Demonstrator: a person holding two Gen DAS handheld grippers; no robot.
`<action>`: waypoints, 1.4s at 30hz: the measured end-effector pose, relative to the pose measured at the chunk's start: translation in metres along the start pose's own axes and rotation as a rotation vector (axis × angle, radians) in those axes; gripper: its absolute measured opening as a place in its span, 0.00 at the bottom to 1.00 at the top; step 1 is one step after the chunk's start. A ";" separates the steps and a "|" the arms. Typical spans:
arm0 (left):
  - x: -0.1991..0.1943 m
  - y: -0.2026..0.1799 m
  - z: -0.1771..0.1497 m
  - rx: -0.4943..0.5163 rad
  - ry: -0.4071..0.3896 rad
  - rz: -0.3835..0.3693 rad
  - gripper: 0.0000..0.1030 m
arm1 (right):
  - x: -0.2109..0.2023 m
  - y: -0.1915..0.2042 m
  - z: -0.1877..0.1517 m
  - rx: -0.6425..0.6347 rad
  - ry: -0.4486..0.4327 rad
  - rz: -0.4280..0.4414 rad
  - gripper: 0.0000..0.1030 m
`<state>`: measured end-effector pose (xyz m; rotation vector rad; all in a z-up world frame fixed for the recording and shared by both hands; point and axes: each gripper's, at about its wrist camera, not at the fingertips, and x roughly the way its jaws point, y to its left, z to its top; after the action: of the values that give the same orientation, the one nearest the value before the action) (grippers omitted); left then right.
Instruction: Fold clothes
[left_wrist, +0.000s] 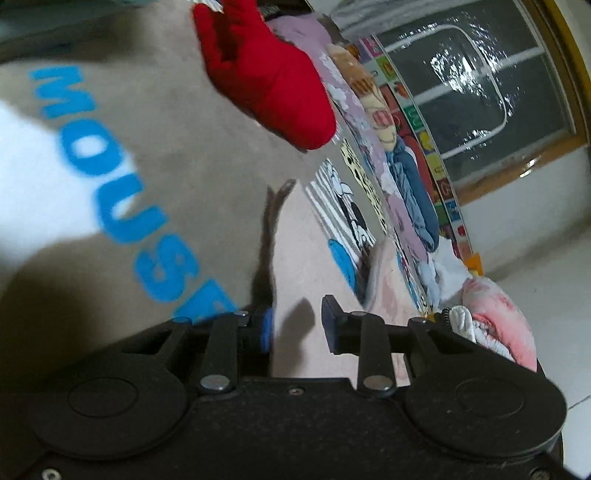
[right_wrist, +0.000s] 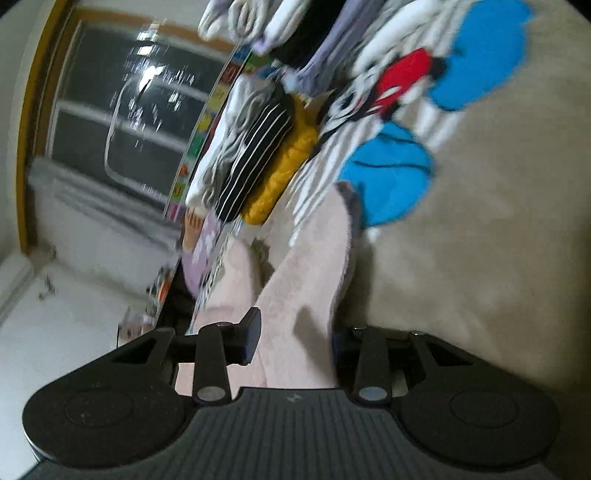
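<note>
Beige sweatshirt (left_wrist: 155, 155) spread, pink edge (right_wrist: 306, 280) at 6 o'clock between spread fingers of left gripper (left_wrist: 297, 326) and right gripper (right_wrist: 293, 338); fold stage unclear

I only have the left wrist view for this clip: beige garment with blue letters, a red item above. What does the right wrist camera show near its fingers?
Observer: The right gripper is open, with a pink fabric between its fingers.
Operator: Any print on the beige garment there?
Observer: Yes, a cartoon character print with blue and red patches.
Operator: Other clothes nearby?
Observer: A black striped garment lies against a mustard-yellow one.
</note>
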<state>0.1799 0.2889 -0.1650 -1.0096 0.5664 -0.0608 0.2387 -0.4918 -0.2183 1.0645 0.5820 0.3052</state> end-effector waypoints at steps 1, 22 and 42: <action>0.003 0.000 0.003 0.009 0.007 -0.004 0.26 | 0.005 0.001 0.003 -0.022 0.014 -0.003 0.33; -0.027 -0.017 0.002 0.088 -0.169 0.209 0.20 | -0.046 0.017 -0.016 -0.136 -0.164 -0.215 0.18; 0.058 -0.152 -0.022 0.442 -0.047 0.068 0.42 | 0.039 0.145 -0.052 -0.624 -0.026 -0.131 0.44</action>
<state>0.2501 0.1717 -0.0745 -0.5606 0.5153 -0.0968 0.2461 -0.3673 -0.1194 0.4265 0.4832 0.3282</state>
